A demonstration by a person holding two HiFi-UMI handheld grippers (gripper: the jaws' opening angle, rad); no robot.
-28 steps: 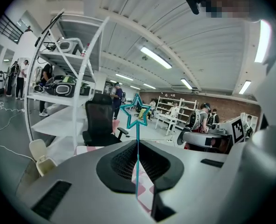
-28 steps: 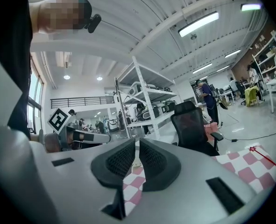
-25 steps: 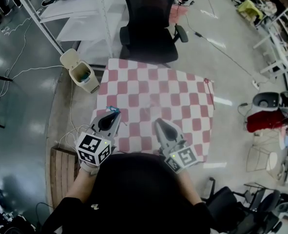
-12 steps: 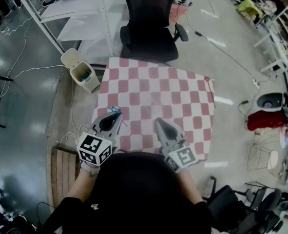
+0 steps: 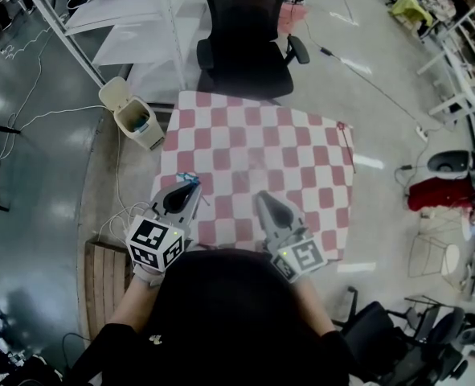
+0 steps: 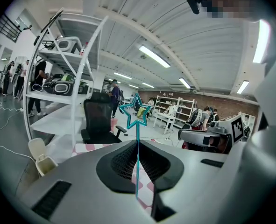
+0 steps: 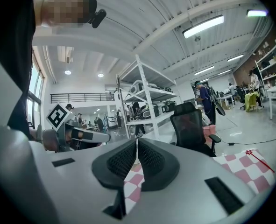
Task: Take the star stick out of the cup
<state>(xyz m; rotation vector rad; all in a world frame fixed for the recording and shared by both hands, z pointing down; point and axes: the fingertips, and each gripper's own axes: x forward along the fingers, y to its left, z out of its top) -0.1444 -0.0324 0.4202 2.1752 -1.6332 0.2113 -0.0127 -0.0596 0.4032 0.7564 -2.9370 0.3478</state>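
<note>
Hardly anything different across the last second.

- Same table point(image 5: 253, 147) under a red-and-white checked cloth, bare on top. No cup to be seen on it, nor in either gripper view.
- Same black office chair point(image 5: 245, 43) at the far edge and same pale bin point(image 5: 133, 123) on the floor off the far-left corner. Both drift a touch in the head view; probably head sway only.
- Keeps the left gripper point(image 5: 190, 186) over the near-left part of the cloth, where it was, tilted up and forward. Pinched almost closed on the thin teal stem of the star stick point(image 6: 138, 146).
- Holds the right gripper point(image 5: 260, 197) just beside it, over the near-middle of the cloth. Pads together with only a hairline slit between them, and nothing in it.
- Shows the star end standing clear above the left jaw tips, upright and touching nothing else. Lower end of the stem hidden behind the gripper body.

Reads as the removal already done: stick lifted, in a firm pinch, free of any cup. Looks like a steady hold at the end of the job, with no fresh move begun. Worth watching only for slip of so thin a stem.
</note>
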